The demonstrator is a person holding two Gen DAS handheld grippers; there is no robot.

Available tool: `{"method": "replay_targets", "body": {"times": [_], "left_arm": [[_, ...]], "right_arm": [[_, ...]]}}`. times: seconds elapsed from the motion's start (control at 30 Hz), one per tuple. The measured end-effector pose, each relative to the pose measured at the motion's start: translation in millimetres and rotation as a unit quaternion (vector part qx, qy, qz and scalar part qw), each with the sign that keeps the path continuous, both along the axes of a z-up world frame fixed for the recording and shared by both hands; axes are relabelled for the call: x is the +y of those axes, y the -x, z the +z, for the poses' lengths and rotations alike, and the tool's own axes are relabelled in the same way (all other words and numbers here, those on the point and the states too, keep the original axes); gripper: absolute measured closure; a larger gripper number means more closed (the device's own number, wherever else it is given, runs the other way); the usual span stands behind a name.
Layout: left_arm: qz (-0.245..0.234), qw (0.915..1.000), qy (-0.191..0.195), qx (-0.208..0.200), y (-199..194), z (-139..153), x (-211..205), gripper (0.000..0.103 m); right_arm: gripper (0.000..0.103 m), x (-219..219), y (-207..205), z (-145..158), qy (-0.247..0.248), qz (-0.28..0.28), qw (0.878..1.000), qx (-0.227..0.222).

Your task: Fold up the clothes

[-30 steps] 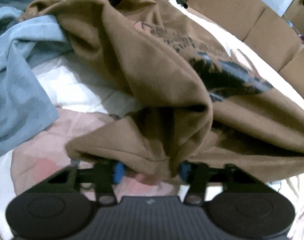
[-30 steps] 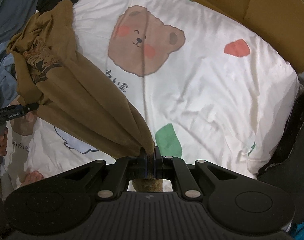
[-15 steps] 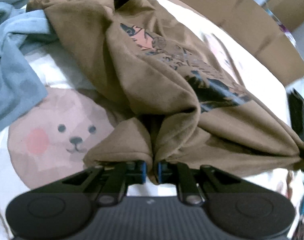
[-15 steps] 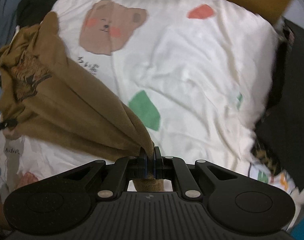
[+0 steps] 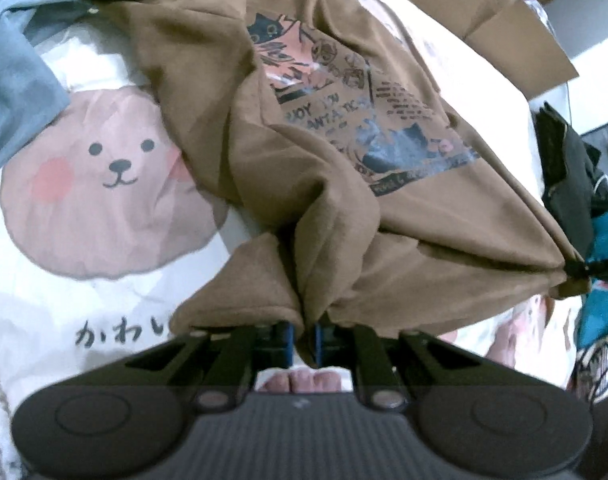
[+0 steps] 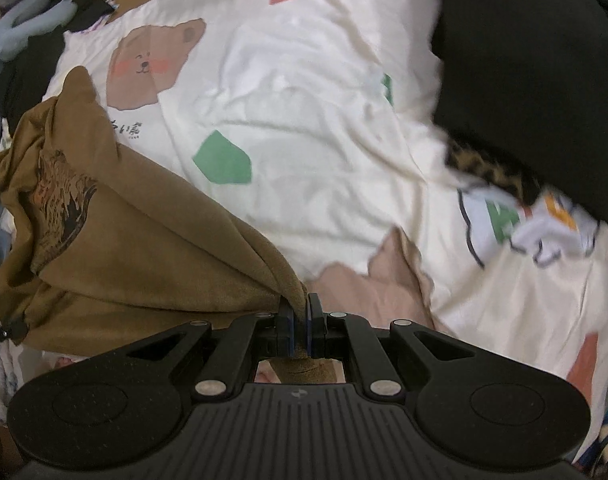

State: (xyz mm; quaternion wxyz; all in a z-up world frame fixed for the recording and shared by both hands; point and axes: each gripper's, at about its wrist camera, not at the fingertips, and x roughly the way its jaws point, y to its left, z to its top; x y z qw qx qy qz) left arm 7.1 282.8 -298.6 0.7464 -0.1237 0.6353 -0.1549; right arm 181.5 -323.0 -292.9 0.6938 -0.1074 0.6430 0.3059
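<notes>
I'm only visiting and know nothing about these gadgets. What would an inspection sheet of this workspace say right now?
Surface: cream bedsheet printed with bear faces and coloured patches, wrinkled.
Job's things: brown printed T-shirt, stretched between both grippers, partly lifted and bunched.
Clutter: blue-grey garment beside the shirt; black garment and a white patterned cloth at the sheet's edge.
Grippers: left gripper shut on the shirt's hem; right gripper shut on another corner of it.
Cables: nothing seen.
Surroundings: cardboard panels behind the bed; a person's toes show below the left gripper.
</notes>
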Motion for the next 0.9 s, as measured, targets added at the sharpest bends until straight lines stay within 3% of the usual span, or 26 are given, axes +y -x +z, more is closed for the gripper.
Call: {"method": "replay_targets", "body": {"times": [0.5, 0.9], "left_arm": [[-0.030, 0.9995, 0.009, 0.009, -63, -1, 12, 0.093], [0.022, 0.9993, -0.028, 0.009, -114, 17, 76, 0.079]], "right_arm": [[0.100, -48, 35, 2, 0.006, -0.016, 1.000, 0.014], [0.091, -71, 31, 19, -0.032, -0.077, 0.996, 0.009]]}}
